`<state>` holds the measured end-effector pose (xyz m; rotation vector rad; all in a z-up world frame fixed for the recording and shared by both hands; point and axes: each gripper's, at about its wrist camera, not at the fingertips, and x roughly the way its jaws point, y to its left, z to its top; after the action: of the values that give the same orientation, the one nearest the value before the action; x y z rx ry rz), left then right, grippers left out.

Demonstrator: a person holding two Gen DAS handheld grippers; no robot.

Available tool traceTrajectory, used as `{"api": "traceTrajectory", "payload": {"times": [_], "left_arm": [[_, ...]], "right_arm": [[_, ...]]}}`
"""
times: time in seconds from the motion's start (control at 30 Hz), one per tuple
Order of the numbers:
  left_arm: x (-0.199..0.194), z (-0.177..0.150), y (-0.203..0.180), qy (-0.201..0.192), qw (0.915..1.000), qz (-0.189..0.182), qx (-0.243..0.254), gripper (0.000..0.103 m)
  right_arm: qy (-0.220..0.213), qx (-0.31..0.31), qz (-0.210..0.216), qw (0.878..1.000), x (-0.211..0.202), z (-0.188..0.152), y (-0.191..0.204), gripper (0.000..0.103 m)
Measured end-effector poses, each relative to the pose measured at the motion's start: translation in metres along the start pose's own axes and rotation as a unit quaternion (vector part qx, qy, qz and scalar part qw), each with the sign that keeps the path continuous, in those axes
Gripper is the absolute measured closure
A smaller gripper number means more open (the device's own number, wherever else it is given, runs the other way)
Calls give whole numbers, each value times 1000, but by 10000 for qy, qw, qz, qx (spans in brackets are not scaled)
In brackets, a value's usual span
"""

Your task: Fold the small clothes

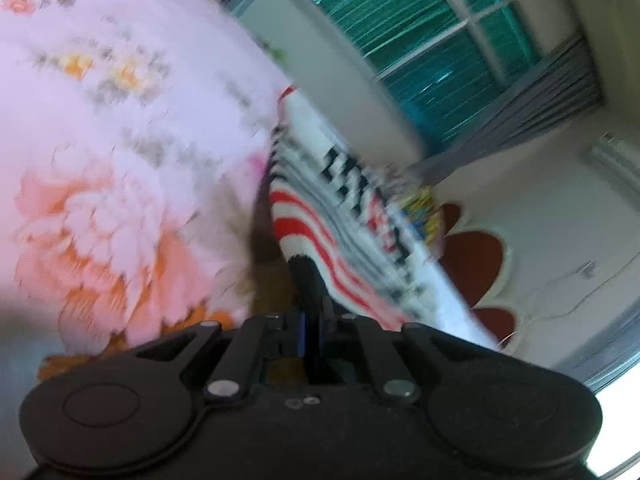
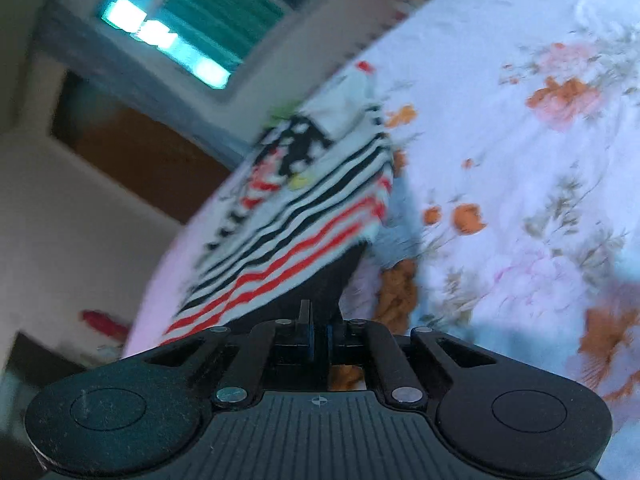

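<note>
Bed, as I see it: covered by a pale floral bedsheet [image 1: 120, 128] with orange and pink blooms. One small striped garment [image 2: 304, 208], red, black and white, lies on it near the bed's edge.

White small garment [image 2: 304, 216] with red and black stripes and a black print; pale pink bedsheet [image 2: 520, 160] with orange and pink flowers; black claws [image 1: 306, 276]; teal window blinds [image 1: 420, 40].

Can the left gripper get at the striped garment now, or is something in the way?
Probably yes: nothing blocks it. The left gripper is shut right at the red-striped edge of the striped garment on the floral sheet, seemingly already pinching it, though blur hides the contact.
</note>
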<state>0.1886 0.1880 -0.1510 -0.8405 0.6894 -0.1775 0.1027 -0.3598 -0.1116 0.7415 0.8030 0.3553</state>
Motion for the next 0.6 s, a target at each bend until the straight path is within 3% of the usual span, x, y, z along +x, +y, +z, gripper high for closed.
{"api": "traceTrajectory", "payload": {"times": [0.07, 0.17, 0.3, 0.43, 0.6], "left_arm": [[15, -3, 7, 299, 9988, 366, -101, 99], [16, 0, 7, 215, 9990, 305, -232, 99], [8, 16, 2, -6, 9992, 100, -376, 99], [9, 52, -31, -209, 9996, -159, -61, 99], [41, 102, -69, -394, 9985, -351, 152, 99]], "right_arm": [[306, 210, -454, 9983, 18, -4, -9, 98], [122, 478, -382, 9981, 20, 1, -6, 98], [-43, 178, -265, 9995, 12, 22, 17, 98], [-195, -267, -111, 9994, 10, 51, 48, 98], [-489, -399, 43, 9980, 27, 105, 75, 98]]}}
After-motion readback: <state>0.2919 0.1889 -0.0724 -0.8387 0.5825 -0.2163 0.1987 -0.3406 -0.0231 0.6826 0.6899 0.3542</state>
